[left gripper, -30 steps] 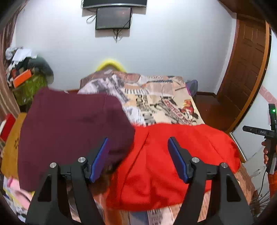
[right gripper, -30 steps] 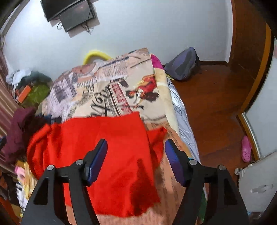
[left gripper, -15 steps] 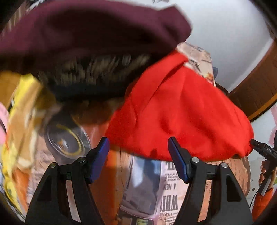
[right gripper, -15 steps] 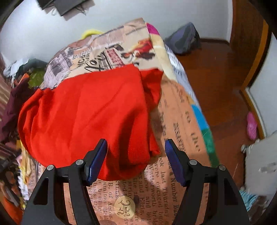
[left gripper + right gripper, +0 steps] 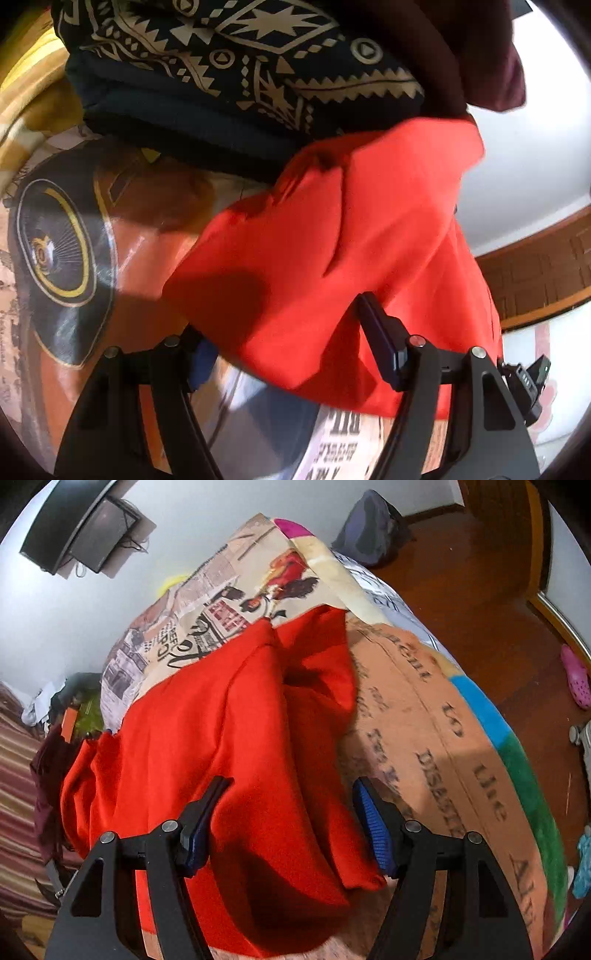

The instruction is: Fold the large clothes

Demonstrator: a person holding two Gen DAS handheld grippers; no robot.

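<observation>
A large red garment (image 5: pixel 229 738) lies rumpled across the printed bedspread (image 5: pixel 436 738); it also shows in the left wrist view (image 5: pixel 314 266). My left gripper (image 5: pixel 284 343) is open, low over the garment's near left edge, with red cloth lying between its fingers. My right gripper (image 5: pixel 288 823) is open, with the garment's near right part between its fingers. Neither is closed on the cloth.
A dark navy patterned cloth (image 5: pixel 240 66) and a maroon garment (image 5: pixel 491 55) are piled just beyond the red one on the left. A wooden floor (image 5: pixel 480 590) with a grey bag (image 5: pixel 373 528) and pink shoe (image 5: pixel 576 679) lies right of the bed.
Both grippers have dropped down and moved in close to the red garment's near edge. The cloth now sits between the open fingers of each.
</observation>
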